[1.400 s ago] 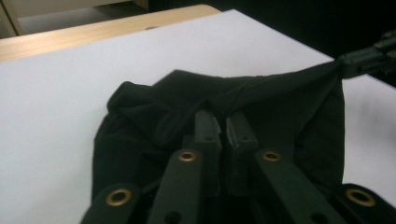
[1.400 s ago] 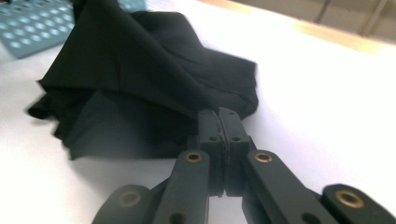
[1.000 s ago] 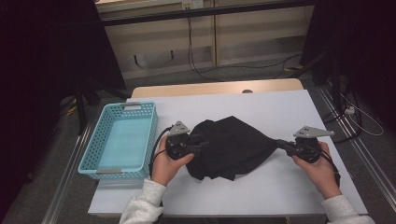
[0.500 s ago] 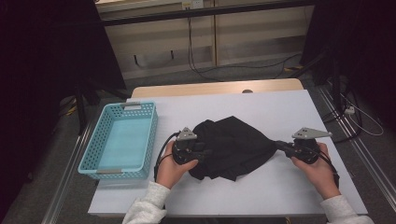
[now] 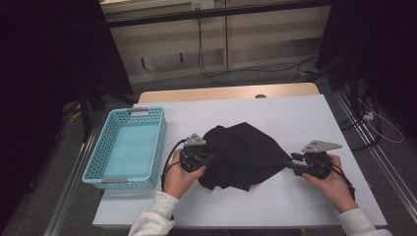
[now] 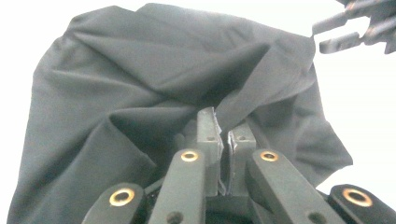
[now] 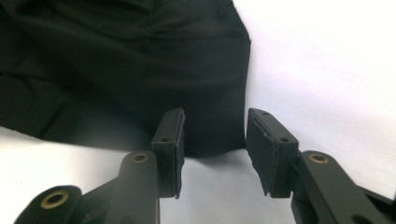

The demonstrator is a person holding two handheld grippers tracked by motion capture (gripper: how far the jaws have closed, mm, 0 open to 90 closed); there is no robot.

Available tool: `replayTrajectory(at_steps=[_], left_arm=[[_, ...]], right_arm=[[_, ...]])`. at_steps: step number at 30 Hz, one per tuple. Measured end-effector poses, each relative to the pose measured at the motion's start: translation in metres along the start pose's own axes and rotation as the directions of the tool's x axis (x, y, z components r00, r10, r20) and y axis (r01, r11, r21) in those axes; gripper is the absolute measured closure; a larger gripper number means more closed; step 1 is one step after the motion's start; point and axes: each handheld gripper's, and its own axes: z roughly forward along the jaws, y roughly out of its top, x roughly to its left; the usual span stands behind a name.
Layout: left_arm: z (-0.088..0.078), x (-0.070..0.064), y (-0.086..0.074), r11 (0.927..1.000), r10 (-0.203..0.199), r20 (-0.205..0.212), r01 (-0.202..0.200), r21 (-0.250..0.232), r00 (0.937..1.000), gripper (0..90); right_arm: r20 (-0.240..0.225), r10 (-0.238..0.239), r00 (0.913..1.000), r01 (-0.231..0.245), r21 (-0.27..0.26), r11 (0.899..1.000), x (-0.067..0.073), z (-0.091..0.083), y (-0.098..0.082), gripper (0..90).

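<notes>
A crumpled black cloth (image 5: 243, 155) lies on the white table (image 5: 295, 118) between my two grippers. My left gripper (image 5: 211, 158) sits at the cloth's left edge. In the left gripper view its jaws have just closed, and the left gripper (image 6: 223, 126) pinches a fold of the black cloth (image 6: 140, 70). My right gripper (image 5: 293, 164) is at the cloth's right corner. Its jaws have just been opening. In the right gripper view the right gripper (image 7: 215, 130) stands open, and the corner of the black cloth (image 7: 116, 56) lies loose between the jaws, free of both pads.
An empty light blue basket (image 5: 129, 150) stands at the table's left side, close to my left hand. A strip of wooden tabletop (image 5: 226, 92) runs along the far edge. Beyond it, cables (image 5: 206, 59) trail on the floor.
The left jaws have closed on a fold of the cloth. The right jaws have opened and let go of the cloth's corner. Both hands stayed nearly in place.
</notes>
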Motion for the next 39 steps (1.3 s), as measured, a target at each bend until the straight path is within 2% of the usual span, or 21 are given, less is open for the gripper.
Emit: replayTrajectory(at_steps=[3,6,8,9,11,13,15,17,22,24,29,33,34,39], left_arm=[[-0.007,0.002,0.003,0.9996,-0.014,0.007,0.014,-0.023,0.9999,86.6],[-0.012,0.003,0.006,0.9989,-0.023,0.010,0.024,-0.042,0.9997,86.6],[-0.016,0.003,0.008,0.9984,-0.026,0.016,0.027,-0.051,0.9995,86.5],[-0.018,0.003,0.009,0.9980,-0.027,0.014,0.028,-0.057,0.9995,86.5],[-0.021,0.003,0.010,0.9974,-0.032,0.013,0.033,-0.064,0.9994,86.5],[-0.024,0.005,0.010,0.9965,-0.037,0.014,0.038,-0.075,0.9992,86.6],[-0.026,0.006,0.011,0.9955,-0.044,0.011,0.045,-0.083,0.9990,86.6],[-0.030,0.008,0.012,0.9941,-0.048,0.006,0.049,-0.097,0.9988,86.7],[-0.037,0.014,0.014,0.9897,-0.066,-0.004,0.065,-0.128,0.9978,86.8],[-0.038,0.017,0.014,0.9880,-0.075,-0.013,0.072,-0.137,0.9971,86.8],[-0.036,0.029,0.016,0.9857,-0.098,-0.036,0.092,-0.141,0.9945,86.8],[-0.028,0.035,0.009,0.9864,-0.119,-0.031,0.115,-0.118,0.9924,85.7],[-0.027,0.036,0.008,0.9879,-0.114,-0.034,0.110,-0.109,0.9929,84.5],[-0.025,0.032,0.006,0.9904,-0.093,-0.031,0.089,-0.105,0.9952,75.5]], right_arm=[[-0.015,-0.012,0.9998,0.012,0.029,0.999,0.002,0.006,-0.002,54.6],[-0.004,-0.039,0.9992,0.039,0.043,0.998,0.005,0.010,-0.001,56.6],[0.000,-0.010,1.0000,0.010,0.038,0.999,0.004,0.013,0.000,64.0],[0.000,0.032,0.9995,-0.032,0.028,0.999,0.004,0.014,0.000,67.5],[0.011,0.040,0.9992,-0.040,0.021,0.999,0.005,0.016,0.001,74.7],[0.007,0.036,0.9993,-0.036,0.016,0.999,0.005,0.018,0.001,85.8],[0.009,0.027,0.9996,-0.028,0.009,1.000,0.006,0.017,0.003,86.6],[-0.002,0.042,0.9991,-0.042,-0.009,0.999,0.005,0.013,0.005,86.6],[0.033,0.055,0.9979,-0.051,-0.108,0.993,0.001,-0.007,0.018,86.4],[0.029,0.055,0.9981,-0.051,-0.128,0.990,0.002,-0.009,0.022,86.4],[0.068,0.010,0.9976,-0.003,-0.100,0.995,0.003,-0.006,0.030,86.7],[0.098,0.029,0.9948,-0.021,-0.087,0.996,-0.003,-0.003,0.033,86.9],[0.109,0.023,0.9938,-0.014,-0.078,0.997,-0.005,-0.002,0.033,86.8],[0.141,0.053,0.9886,-0.046,-0.049,0.998,-0.015,-0.002,0.024,86.8]])
